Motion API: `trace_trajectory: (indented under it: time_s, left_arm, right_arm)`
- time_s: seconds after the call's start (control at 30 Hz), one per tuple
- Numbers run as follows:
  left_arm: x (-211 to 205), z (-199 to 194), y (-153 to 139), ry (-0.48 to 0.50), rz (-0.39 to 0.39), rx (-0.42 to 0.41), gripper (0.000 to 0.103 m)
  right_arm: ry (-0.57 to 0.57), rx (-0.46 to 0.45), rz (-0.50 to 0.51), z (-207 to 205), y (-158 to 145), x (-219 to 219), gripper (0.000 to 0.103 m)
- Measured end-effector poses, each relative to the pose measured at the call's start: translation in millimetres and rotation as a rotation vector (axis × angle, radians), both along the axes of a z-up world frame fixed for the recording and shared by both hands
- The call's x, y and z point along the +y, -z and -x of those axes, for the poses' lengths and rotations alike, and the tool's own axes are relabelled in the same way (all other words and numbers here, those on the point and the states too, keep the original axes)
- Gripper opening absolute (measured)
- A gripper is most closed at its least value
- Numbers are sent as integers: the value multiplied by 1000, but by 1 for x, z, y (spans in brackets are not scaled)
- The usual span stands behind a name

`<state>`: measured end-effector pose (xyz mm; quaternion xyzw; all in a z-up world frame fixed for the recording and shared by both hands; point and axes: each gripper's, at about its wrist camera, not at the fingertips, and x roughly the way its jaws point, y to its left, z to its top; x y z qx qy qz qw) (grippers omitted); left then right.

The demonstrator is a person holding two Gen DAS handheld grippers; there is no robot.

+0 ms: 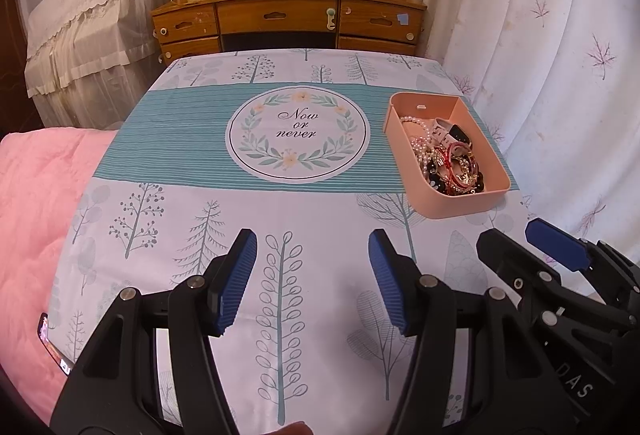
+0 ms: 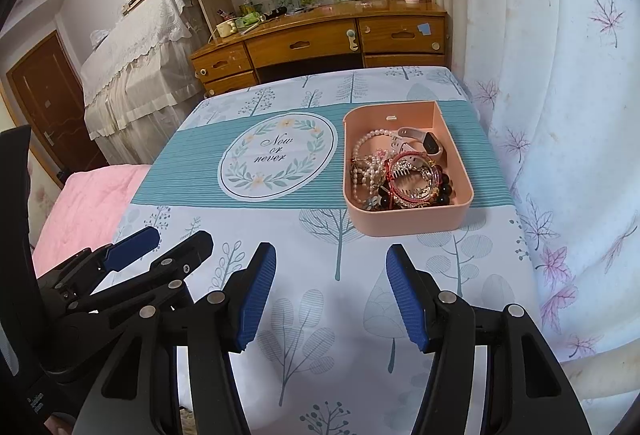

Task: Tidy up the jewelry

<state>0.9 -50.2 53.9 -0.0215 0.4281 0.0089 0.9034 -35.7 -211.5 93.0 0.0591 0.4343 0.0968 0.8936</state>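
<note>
A pink box [image 1: 460, 205] [image 2: 408, 225] stands on the right side of the patterned tablecloth [image 1: 256, 219] [image 2: 320, 299]. It holds a tangle of jewelry [image 1: 448, 159] [image 2: 400, 175]: pearl strands, red and gold bangles, dark beads and a white-strapped watch [image 2: 420, 141]. My left gripper [image 1: 313, 247] is open and empty over the near part of the cloth, left of the box. My right gripper [image 2: 331, 259] is open and empty, short of the box. Each gripper shows at the edge of the other's view: the right one [image 1: 516, 239], the left one [image 2: 180, 239].
A wooden desk [image 1: 288, 15] [image 2: 320, 39] with drawers and clutter stands beyond the table. A white curtain [image 1: 560, 75] [image 2: 560, 115] hangs close on the right. A pink quilt [image 1: 36, 215] [image 2: 80, 203] lies on the left. A phone [image 1: 52, 343] rests at the cloth's left edge.
</note>
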Motion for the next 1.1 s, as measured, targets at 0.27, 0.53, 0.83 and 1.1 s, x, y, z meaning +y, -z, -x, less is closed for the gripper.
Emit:
trace_trajectory:
  time_s: [0.27, 0.53, 0.83, 1.1]
  left_arm:
    - [1, 0, 0, -2, -2, -2, 55]
    - [2, 0, -1, -7, -4, 2, 56]
    - [3, 0, -1, -7, -5, 3, 55]
    - [4, -1, -1, -7, -6, -5, 55]
  right_arm:
    - [-1, -2, 1, 0, 0, 0, 58]
    - [-2, -2, 0, 0, 0, 0, 58]
    - [-1, -5, 3, 0, 0, 0, 58]
    - [0, -9, -2, -1, -1, 0, 58]
